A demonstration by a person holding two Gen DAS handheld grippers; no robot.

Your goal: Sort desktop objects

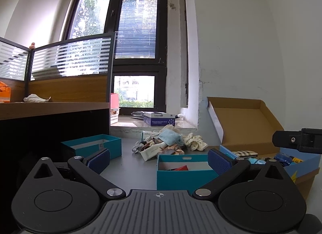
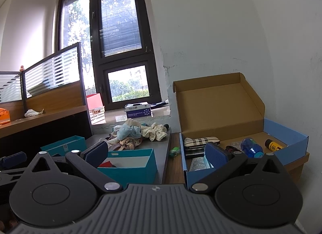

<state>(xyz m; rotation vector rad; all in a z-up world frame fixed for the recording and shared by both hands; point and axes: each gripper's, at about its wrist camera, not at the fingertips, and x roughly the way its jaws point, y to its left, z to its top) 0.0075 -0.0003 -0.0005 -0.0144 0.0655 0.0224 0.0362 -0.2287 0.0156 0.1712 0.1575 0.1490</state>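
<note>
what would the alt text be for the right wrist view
The open, empty right gripper hovers over a desk between a teal box and an open cardboard box holding a plaid case, blue bottle and yellow item. A fabric pile lies behind, below a window.

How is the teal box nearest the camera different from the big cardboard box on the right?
The teal box is small, lidless and teal outside; the cardboard box is larger, with a brown lid standing upright and a blue lining. The teal box holds something red; the cardboard box holds a plaid case, a blue bottle and more. Both are open.
</note>
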